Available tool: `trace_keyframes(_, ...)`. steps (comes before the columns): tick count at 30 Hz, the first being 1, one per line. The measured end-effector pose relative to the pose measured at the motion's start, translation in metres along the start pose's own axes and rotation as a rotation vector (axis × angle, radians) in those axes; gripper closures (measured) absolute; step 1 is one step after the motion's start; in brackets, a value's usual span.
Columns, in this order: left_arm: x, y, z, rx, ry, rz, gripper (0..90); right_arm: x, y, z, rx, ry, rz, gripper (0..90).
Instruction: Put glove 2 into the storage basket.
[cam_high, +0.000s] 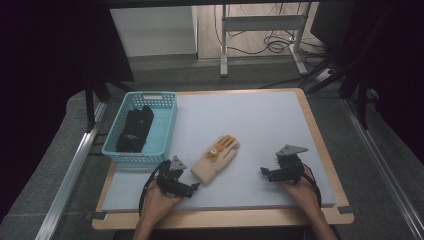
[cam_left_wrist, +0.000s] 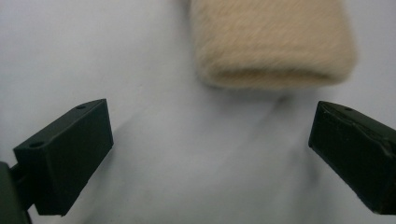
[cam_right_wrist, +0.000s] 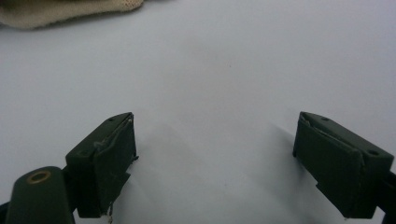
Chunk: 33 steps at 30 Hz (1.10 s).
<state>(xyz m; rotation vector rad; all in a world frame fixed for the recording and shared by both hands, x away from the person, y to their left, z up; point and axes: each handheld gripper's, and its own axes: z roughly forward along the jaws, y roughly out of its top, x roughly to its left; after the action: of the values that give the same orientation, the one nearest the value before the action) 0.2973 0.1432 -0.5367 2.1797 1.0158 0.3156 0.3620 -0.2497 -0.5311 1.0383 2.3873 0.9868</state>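
- Right now, your left claw (cam_high: 192, 186) rests open and empty on the white mat (cam_high: 260, 125); your right claw (cam_high: 263, 171) is open too, holding nothing.
- Risk, as I judge it: closing early would pinch only mat, or nudge the soft glove (cam_high: 216, 158) away.
- Its cuff lies just beyond your left claw; the right claw sits well apart.
- A blue basket (cam_high: 165, 131) holds a black glove (cam_high: 135, 129).

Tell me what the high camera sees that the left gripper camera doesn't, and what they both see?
High view alone: the light blue plastic basket holding a black fabric glove, the right tool and the yellow fingers of the cream knitted glove. Left gripper view alone: a close look at the left tool, jaws spread open with nothing between them. Both: the cream glove's cuff end, lying just ahead of the left tool, and the pale grey table mat.
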Motion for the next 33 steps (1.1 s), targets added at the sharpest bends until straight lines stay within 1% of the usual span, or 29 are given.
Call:
trace_keyframes(2,-0.002,0.005,-0.004,-0.023,-0.022,0.0,0.0,0.0,0.0,0.0,0.0,-0.001,-0.001,12.8)
trace_keyframes(4,-0.005,0.012,-0.007,-0.034,-0.046,0.004,0.0,0.0,0.0,0.0,-0.002,-0.003,-0.001,12.8)
trace_keyframes(6,-0.007,0.02,-0.006,-0.032,-0.055,0.008,0.0,0.001,0.0,0.0,-0.003,-0.002,0.0,12.8)
trace_keyframes(8,-0.009,0.027,-0.004,-0.028,-0.071,0.02,0.0,0.001,0.0,0.0,-0.003,-0.003,-0.002,12.8)
trace_keyframes(9,-0.011,0.032,-0.002,-0.022,-0.07,0.023,0.0,0.001,0.0,0.0,-0.003,-0.003,-0.003,12.8)
trace_keyframes(11,-0.013,0.043,0.005,0.001,-0.059,0.045,0.0,0.001,0.0,0.0,-0.004,-0.005,-0.004,12.8)
trace_keyframes(14,-0.014,0.056,0.014,0.018,-0.046,0.06,0.0,0.001,-0.001,0.0,-0.004,-0.005,-0.005,12.8)
trace_keyframes(17,-0.013,0.07,0.026,0.033,-0.05,0.056,0.0,0.001,-0.001,0.0,-0.004,-0.005,-0.004,12.8)
trace_keyframes(19,-0.011,0.076,0.035,0.043,-0.063,0.05,0.0,0.001,-0.001,0.0,-0.004,-0.006,-0.005,12.8)
trace_keyframes(20,-0.01,0.079,0.04,0.05,-0.066,0.046,0.0,0.001,-0.001,0.0,-0.003,-0.006,-0.004,12.8)
trace_keyframes(22,-0.009,0.083,0.049,0.075,-0.057,0.05,0.0,0.001,-0.001,0.0,-0.004,-0.005,-0.004,12.8)
trace_keyframes(24,-0.009,0.086,0.056,0.091,-0.059,0.048,0.0,0.001,-0.001,0.0,-0.004,-0.007,-0.005,12.9)
trace_keyframes(27,-0.011,0.091,0.068,0.125,-0.053,0.06,0.0,0.001,-0.001,0.0,-0.004,-0.007,-0.005,12.8)
trace_keyframes(31,-0.012,0.094,0.079,0.157,-0.023,0.081,0.2,0.001,-0.001,0.0,-0.004,-0.008,-0.005,12.8)
trace_keyframes(33,-0.012,0.093,0.081,0.161,-0.024,0.081,2.5,0.001,-0.001,0.0,-0.004,-0.008,-0.005,12.9)
